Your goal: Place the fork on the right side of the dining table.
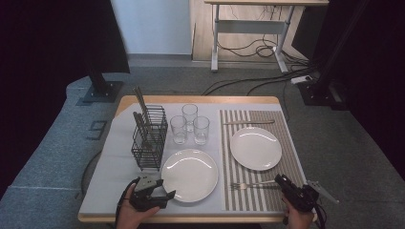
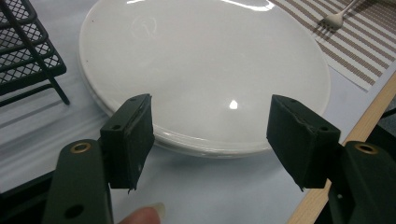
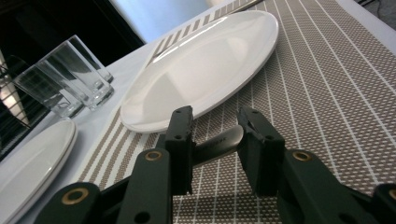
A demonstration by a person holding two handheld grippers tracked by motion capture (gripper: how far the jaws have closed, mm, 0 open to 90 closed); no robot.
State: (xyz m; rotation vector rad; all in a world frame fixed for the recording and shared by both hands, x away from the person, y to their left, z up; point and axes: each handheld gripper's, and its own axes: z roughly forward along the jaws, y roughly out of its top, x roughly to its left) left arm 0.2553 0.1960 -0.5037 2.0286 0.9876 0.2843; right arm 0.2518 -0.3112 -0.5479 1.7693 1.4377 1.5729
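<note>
In the high view, the left claw (image 1: pixel 165 195) is sitting at the lower left of centre, held by a hand (image 1: pixel 136 214) coming in from the bottom edge. Its jaws are standing wide apart and gripping nothing, pointing at the near rim of the left plate (image 1: pixel 189 174). In the left gripper view that plate (image 2: pixel 205 70) is lying just past the two pads, with a fingertip (image 2: pixel 144 215) showing at the bottom edge.

The right claw (image 1: pixel 279 180) is sitting at the lower right, over the striped mat (image 1: pixel 260 191). In the right gripper view its jaws (image 3: pixel 215 144) are standing narrow on either side of the fork handle (image 3: pixel 217 147); whether the pads are pressing on it, I cannot tell. The fork (image 1: pixel 250 184) is lying across the mat's near part, tines toward frame left, between the left plate and the right claw.

The right plate (image 1: pixel 256 148) is resting on the mat above the fork, and a knife (image 1: pixel 248 122) is lying beyond it near the mat's far edge. Three glasses (image 1: pixel 190 125) are standing in a cluster at upper centre, and a black wire rack (image 1: pixel 149 138) holding upright utensils is standing left of them. A pale cloth (image 1: pixel 110 181) is covering the tabletop (image 1: pixel 200 99) under the left plate, glasses and rack. The rack's mesh (image 2: pixel 25 46) is crowding the upper left of the left gripper view.
</note>
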